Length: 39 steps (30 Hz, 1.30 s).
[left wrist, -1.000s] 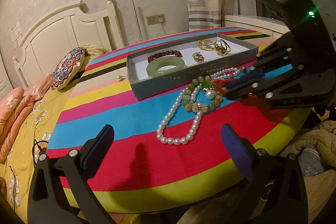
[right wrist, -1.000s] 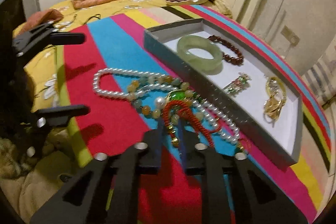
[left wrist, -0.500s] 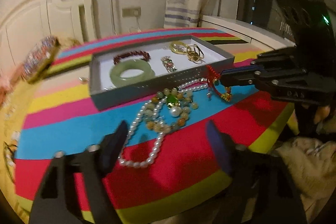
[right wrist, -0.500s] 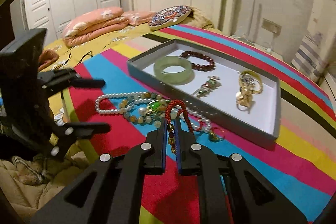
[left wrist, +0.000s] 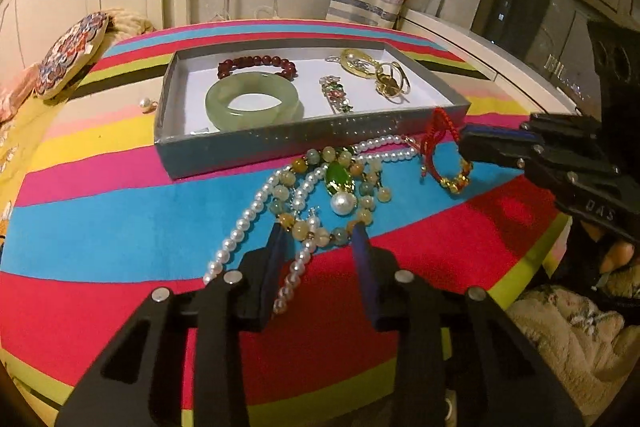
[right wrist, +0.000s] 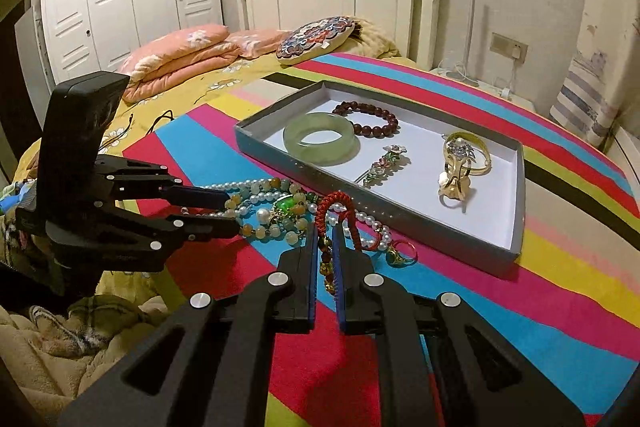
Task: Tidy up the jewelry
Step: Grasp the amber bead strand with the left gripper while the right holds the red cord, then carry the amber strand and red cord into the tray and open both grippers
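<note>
A grey jewelry tray [left wrist: 224, 151] [right wrist: 516, 187] on the striped cloth holds a jade bangle [left wrist: 252, 99] [right wrist: 320, 137], a dark red bead bracelet [left wrist: 256, 63], a brooch [right wrist: 382, 167] and gold rings [right wrist: 460, 163]. My right gripper [right wrist: 325, 227] [left wrist: 462, 145] is shut on a red cord bracelet [right wrist: 334, 205] [left wrist: 436, 135] and holds it above the cloth just in front of the tray. My left gripper [left wrist: 318, 231] [right wrist: 232, 211] is open, its fingers on either side of a tangle of pearl and jade bead necklaces [left wrist: 320, 195] [right wrist: 272, 207].
A gold ring [right wrist: 402, 253] lies on the cloth by the tray. A loose pearl earring [left wrist: 146, 103] lies left of the tray. The bed with pillows [right wrist: 180, 55] and a round cushion [right wrist: 316, 37] stands behind. A blanket [left wrist: 568, 331] lies below the table's front edge.
My right gripper has lifted the red cord bracelet off the necklace pile. My left gripper has moved forward over the necklaces and its fingers have narrowed.
</note>
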Tool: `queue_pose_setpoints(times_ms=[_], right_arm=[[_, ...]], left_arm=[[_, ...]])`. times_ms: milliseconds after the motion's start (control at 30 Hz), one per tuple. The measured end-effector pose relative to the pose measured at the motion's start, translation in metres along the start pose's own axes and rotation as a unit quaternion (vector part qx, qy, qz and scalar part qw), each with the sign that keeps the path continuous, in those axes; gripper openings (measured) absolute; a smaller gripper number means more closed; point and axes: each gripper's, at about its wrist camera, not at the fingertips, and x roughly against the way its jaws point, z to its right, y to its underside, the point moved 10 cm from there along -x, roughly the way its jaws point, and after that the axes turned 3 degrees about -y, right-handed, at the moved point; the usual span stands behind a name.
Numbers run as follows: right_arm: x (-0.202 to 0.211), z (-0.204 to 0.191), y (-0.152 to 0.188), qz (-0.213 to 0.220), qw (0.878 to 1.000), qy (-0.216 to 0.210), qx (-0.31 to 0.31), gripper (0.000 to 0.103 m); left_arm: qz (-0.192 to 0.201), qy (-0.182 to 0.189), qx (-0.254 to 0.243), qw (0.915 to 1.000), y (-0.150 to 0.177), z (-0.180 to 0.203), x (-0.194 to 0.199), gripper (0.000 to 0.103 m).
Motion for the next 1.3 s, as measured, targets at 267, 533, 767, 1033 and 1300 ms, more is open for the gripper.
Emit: queue_pose_setpoints(times_ms=[267,533,767,1033,1300], right_arm=[[-0.002,0.001,0.001,-0.002,1.000,-0.003,-0.003,0.009],[-0.002,0.004,0.001,0.000,1.000,-0.002,-0.009,0.009],[-0.001,0.006,0.001,0.003,1.000,0.000,-0.013,0.009],[0.009,0.015,-0.006,0.023,0.999,0.010,-0.026,0.009],[0.020,0.024,-0.012,0.041,0.998,0.016,-0.038,0.009]], left_arm=[[-0.008,0.034,0.061,0.9976,-0.009,-0.007,-0.003,0.055],[-0.021,0.020,0.037,0.9989,-0.008,0.002,-0.005,0.009],[0.025,0.021,0.018,0.9993,-0.022,0.006,0.016,0.009],[0.052,0.023,-0.004,0.9984,-0.044,0.015,0.031,0.009],[0.079,0.021,-0.040,0.9958,-0.074,0.034,0.048,0.009]])
